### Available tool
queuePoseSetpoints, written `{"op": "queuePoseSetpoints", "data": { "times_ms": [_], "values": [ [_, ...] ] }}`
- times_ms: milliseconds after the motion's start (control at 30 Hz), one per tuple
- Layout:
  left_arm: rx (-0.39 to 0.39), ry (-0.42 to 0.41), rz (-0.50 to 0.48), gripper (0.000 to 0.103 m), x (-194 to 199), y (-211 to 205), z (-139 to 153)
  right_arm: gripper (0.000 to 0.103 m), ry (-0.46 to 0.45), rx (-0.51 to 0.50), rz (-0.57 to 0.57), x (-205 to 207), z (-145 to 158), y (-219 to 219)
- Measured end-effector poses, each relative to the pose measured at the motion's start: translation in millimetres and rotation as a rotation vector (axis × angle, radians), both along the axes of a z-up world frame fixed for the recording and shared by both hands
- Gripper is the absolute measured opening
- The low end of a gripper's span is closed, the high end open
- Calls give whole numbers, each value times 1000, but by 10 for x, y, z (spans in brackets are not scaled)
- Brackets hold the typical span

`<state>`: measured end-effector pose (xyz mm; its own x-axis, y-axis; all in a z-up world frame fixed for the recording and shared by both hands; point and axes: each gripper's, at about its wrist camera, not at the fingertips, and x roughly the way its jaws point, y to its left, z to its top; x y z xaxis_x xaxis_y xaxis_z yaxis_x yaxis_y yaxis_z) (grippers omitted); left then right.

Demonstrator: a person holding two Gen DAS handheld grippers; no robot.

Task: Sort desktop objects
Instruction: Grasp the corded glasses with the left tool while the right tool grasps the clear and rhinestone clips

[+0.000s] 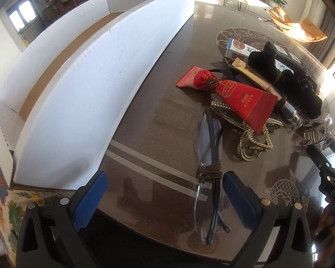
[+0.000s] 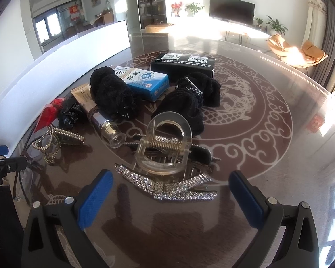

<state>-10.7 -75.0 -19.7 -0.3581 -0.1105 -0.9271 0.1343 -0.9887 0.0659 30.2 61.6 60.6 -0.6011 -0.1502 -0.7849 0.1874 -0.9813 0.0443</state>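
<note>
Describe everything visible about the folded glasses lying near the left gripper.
The glasses are rimless, with clear lenses and thin dark temples folded shut. A brown cord is wound around them near the middle. They lie flat on the glossy dark table, running lengthwise away from the camera, between the open blue fingers of the left gripper, nearer the right one. The far end nears the pearl-edged hair clip; whether they touch is unclear.

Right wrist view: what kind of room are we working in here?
Most likely a home living room: a flat television on a long low stand, potted plants beside it, and tan lounge chairs past the glass-topped table.
</note>
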Motion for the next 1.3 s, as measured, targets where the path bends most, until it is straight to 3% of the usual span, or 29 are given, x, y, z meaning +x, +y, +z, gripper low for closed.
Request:
{"op": "queuePoseSetpoints", "data": {
  "times_ms": [200, 267, 333, 467, 667, 700, 733, 767, 800, 833, 1000, 1067, 1167, 1233, 1300],
  "values": [
    [19, -83, -93, 103, -127, 153, -204, 103, 3, -6, -6, 3, 10, 16],
    [65, -89, -127, 103, -144, 175, -235, 103, 11, -54, 6, 29, 38, 78],
    [63, -89, -169, 103, -146, 220, -248, 103, -16, -82, 30, 48, 51, 141],
    [60, -66, -243, 103, -116, 311, -246, 103, -63, -29, 70, 69, 3, 191],
    [56, -57, -296, 103, -76, 376, -232, 103, -20, 8, 164, -93, 66, -14],
    [56, -36, -323, 89, -41, 395, -199, 103, -33, 9, 183, -136, 37, -32],
    [55, -19, -349, 67, -1, 415, -156, 99, -44, 14, 189, -165, 12, -28],
    [55, -9, -367, 39, 36, 426, -118, 88, -44, 13, 185, -169, 9, -1],
    [51, -5, -375, 21, 65, 423, -96, 79, -40, 11, 179, -155, 24, 32],
    [62, -3, -377, 11, 91, 404, -91, 77, -44, 6, 179, -143, 37, 64],
    [147, 46, -338, 11, 210, 304, -72, 48, -18, -19, 160, -1, 210, 187],
    [167, 58, -334, 11, 169, 210, 11, 44, -12, -4, 155, 42, 256, 214],
    [180, 86, -332, 11, 413, -34, 103, 41, -8, -13, 153, 94, 284, 259],
    [188, 92, -338, 11, 478, -56, 111, 41, -17, -11, 163, 86, 280, 262],
    [187, 87, -342, 11, 490, -11, 85, 48, -38, -8, 182, 20, 230, 281]
  ]
}}
